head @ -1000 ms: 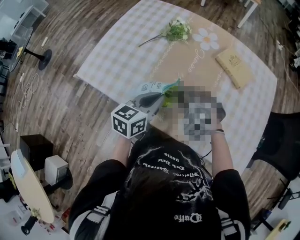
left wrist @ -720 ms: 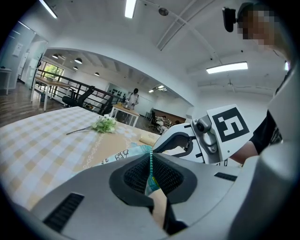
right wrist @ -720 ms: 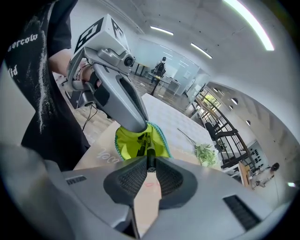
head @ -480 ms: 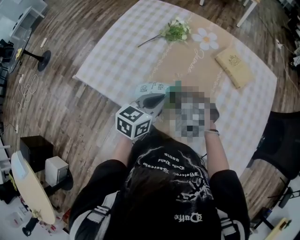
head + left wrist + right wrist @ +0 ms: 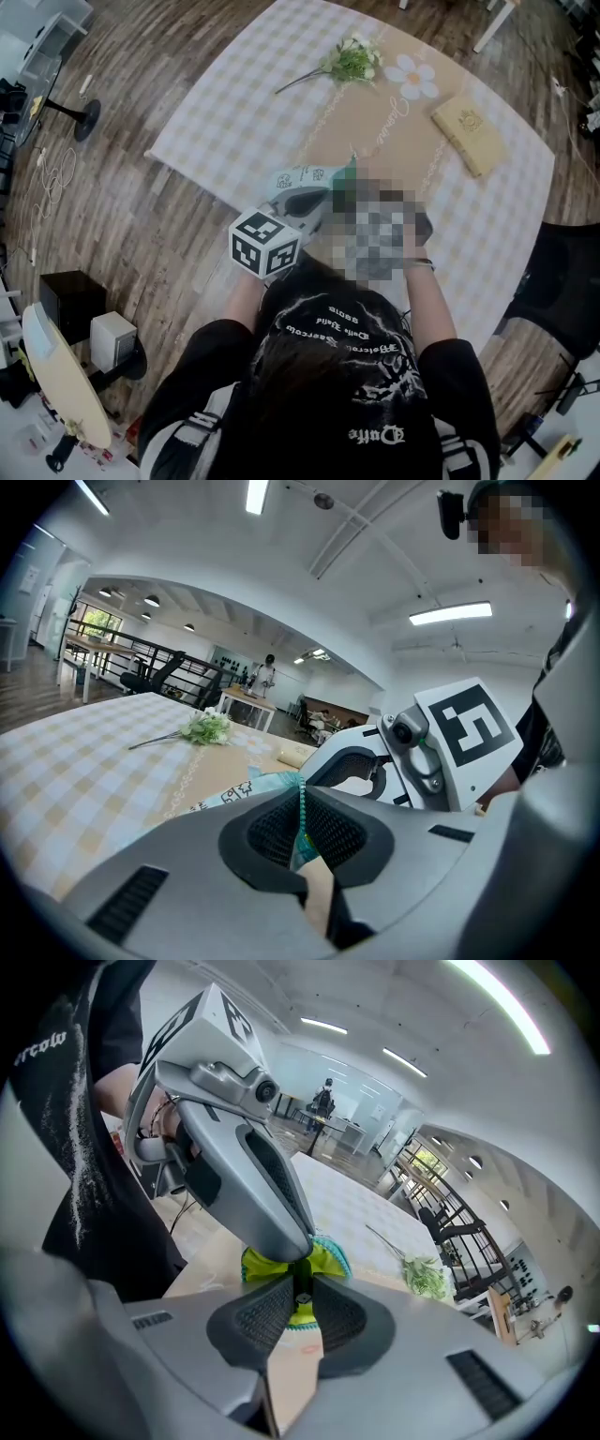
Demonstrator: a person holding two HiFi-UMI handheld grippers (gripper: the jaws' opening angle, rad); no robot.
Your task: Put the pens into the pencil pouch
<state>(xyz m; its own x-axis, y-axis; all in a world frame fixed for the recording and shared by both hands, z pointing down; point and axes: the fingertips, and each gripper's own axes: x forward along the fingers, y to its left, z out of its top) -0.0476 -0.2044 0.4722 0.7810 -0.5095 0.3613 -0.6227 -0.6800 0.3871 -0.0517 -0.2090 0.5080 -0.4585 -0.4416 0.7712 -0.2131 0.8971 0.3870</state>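
At the near edge of a table [image 5: 234, 122] spread with a checked cloth, a person in a black printed shirt [image 5: 347, 347] works two hand-held grippers over a pencil pouch [image 5: 302, 178]. The left gripper [image 5: 302, 808], its marker cube [image 5: 265, 244] facing up in the head view, has its jaws shut tight on the pouch's teal zipper edge [image 5: 302, 782], pinching the fabric at one end of the opening. The right gripper [image 5: 302, 1299], largely masked in the head view, angles down from the person's right. Its jaws stand nearly together, clamped on a slim dark pen [image 5: 301, 1275], of which only a short stretch shows between the pads. The pen's far end meets the pouch's open mouth, where yellow-green lining [image 5: 261, 1264] shows just beneath the nose of the left gripper; how far in it reaches cannot be told. The pouch sits between the two grippers over the near part of the cloth's tan middle strip, its mouth turned toward the right gripper. Farther along the cloth, well apart from the pouch, a tan book [image 5: 469, 136] lies to the right. Past it are a white daisy print [image 5: 414, 77] and a sprig of green-and-white flowers [image 5: 352, 61] near the far edge. A black chair [image 5: 562, 281] stands off the table's right side on the wood floor [image 5: 141, 225].
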